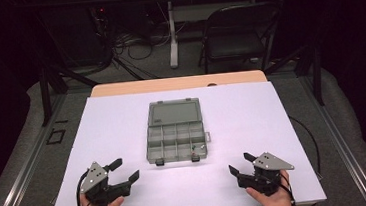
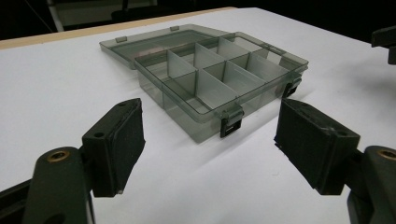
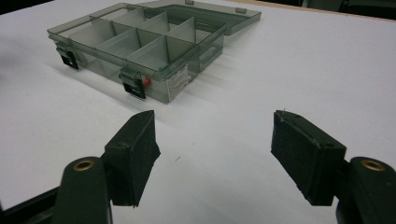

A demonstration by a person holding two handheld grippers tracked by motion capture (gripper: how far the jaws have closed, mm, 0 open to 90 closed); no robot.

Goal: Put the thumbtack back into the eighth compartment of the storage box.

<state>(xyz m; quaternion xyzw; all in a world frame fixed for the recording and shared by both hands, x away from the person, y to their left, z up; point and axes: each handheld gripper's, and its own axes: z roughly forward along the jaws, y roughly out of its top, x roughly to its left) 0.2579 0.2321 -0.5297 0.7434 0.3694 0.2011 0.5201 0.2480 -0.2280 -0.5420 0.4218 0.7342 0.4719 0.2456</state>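
While the open compartment box is lying between us on the white sheet, we are holding the left gripper and right gripper wide, nothing blocking.

Beyond the white-topped table, a black folding chair stands on grey floor among tangled cables, in dim light.

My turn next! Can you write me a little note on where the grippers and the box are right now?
Left gripper: open, holding nothing, near the table's front left.
Right gripper: open, holding nothing, near the front right.
Box: in the middle of the white table, lid folded back flat, both latches undone.
Done: box stands open. Something small and red lies in the front compartment on the right gripper's side.
Left: probably reaching into the box or shutting it.
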